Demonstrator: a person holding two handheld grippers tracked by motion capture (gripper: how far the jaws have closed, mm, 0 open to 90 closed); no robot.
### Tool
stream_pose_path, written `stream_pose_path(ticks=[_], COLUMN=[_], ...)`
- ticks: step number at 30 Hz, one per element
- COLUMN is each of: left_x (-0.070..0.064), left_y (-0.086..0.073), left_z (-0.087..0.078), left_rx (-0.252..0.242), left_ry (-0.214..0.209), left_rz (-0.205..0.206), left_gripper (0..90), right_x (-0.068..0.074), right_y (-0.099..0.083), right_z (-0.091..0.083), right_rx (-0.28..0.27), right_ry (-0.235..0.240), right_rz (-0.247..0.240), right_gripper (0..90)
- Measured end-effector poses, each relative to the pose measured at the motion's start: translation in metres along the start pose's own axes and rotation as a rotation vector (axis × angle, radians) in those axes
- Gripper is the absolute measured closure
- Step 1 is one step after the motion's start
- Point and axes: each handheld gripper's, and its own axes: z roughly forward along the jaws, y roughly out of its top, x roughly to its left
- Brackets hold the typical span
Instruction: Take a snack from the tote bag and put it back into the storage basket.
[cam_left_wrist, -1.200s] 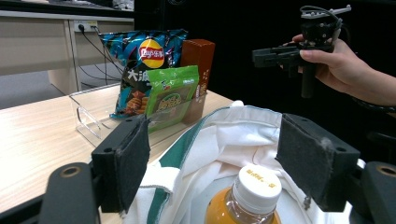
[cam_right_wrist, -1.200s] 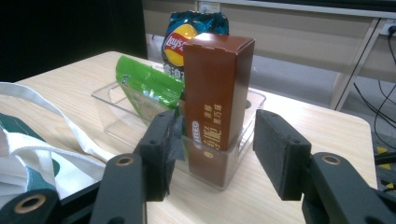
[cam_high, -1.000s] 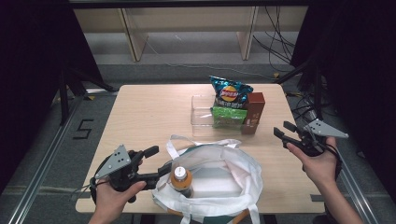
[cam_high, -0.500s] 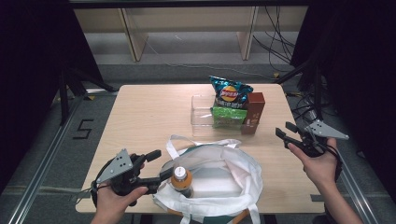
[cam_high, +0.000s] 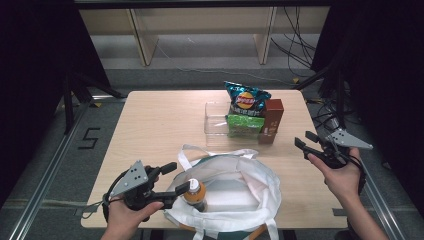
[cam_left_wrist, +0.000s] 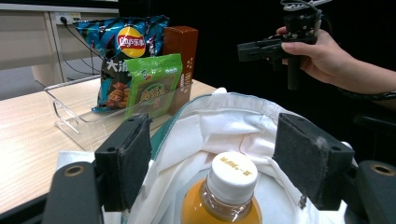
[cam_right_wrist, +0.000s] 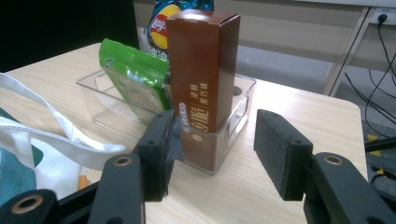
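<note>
An orange drink bottle (cam_high: 195, 192) with a white cap (cam_left_wrist: 232, 177) stands in the mouth of a white tote bag (cam_high: 240, 187). My left gripper (cam_high: 175, 177) is open, its jaws on either side of the bottle's cap (cam_left_wrist: 212, 158). A clear tray (cam_high: 215, 122) holds a blue chip bag (cam_high: 245, 100), a green snack pack (cam_high: 245, 125) and a brown box (cam_high: 272, 120). My right gripper (cam_high: 306, 140) is open in the air right of the tray, jaws pointed at the brown box (cam_right_wrist: 205, 70); nothing is between them (cam_right_wrist: 215, 149).
The wooden table (cam_high: 150, 125) has bare surface at left and centre. Wooden shelf legs (cam_high: 142, 40) and cables (cam_high: 300, 50) lie on the floor beyond the far edge. Metal rails (cam_high: 40, 190) run along both sides.
My left gripper has drawn back toward the near edge and closer to the bottle. The right gripper has shifted slightly right.
</note>
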Motion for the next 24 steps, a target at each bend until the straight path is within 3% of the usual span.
stream_pose_path(ticks=[8, 18, 24], left_x=[-0.001, -0.005, -0.006], left_y=[0.000, -0.003, -0.008], left_z=[0.003, 0.007, 0.011], left_rx=[0.016, 0.024, 0.058], left_ry=[0.013, -0.010, -0.008], left_rz=[0.000, 0.012, 0.011], left_gripper=[26.6, 26.0, 26.1], right_x=[-0.001, -0.001, 0.000], right_y=[0.000, 0.001, 0.000], right_z=[0.001, 0.000, 0.001], right_rx=[0.017, 0.013, 0.019], right_ry=[0.027, 0.013, 0.025], right_rz=[-0.001, -0.013, -0.001], right_gripper=[49.0, 48.9, 48.8])
